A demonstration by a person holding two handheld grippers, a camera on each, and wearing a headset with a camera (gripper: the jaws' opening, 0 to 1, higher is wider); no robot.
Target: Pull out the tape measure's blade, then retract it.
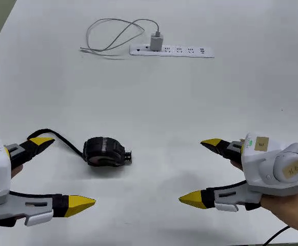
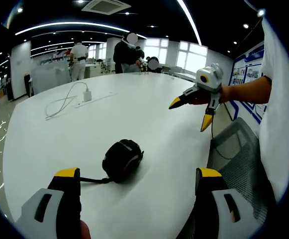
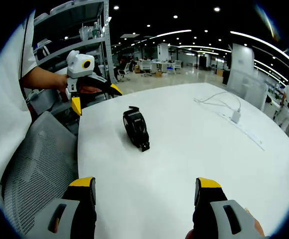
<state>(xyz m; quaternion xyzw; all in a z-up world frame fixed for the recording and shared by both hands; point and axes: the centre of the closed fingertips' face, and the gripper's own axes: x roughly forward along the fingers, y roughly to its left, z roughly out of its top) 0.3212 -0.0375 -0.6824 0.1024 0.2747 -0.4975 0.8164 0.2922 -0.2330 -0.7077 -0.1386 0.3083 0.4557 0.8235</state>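
Tape measure (image 1: 106, 151): black case, lying on the white table (image 1: 190, 102), left of centre in the head view, between the two grippers and nearer the left one. Blade is in the case, with just the end hook (image 1: 129, 154) at the mouth, pointing toward the right gripper.

A black wrist strap (image 1: 64, 139) runs from the case's back end toward the left gripper's far jaw. Can't tell if it touches the jaw.

Left gripper (image 1: 72, 170): jaws spread wide, holding nothing. It sits just beside the tape measure, clear of the case. In the left gripper view the case (image 2: 123, 159) lies ahead between the yellow tips, closer to the left-hand one.

Right gripper (image 1: 192, 170): jaws also wide apart, nothing between them, well apart from the tape measure. In the right gripper view the case (image 3: 136, 127) is ahead, roughly centred, hook end toward the camera.

Far side of the table: a white power strip (image 1: 172, 50) with a charger (image 1: 157, 41) plugged in and a white cable (image 1: 113, 36) looped to its left.

A grey mesh chair (image 3: 35, 159) stands at the table edge by the person.
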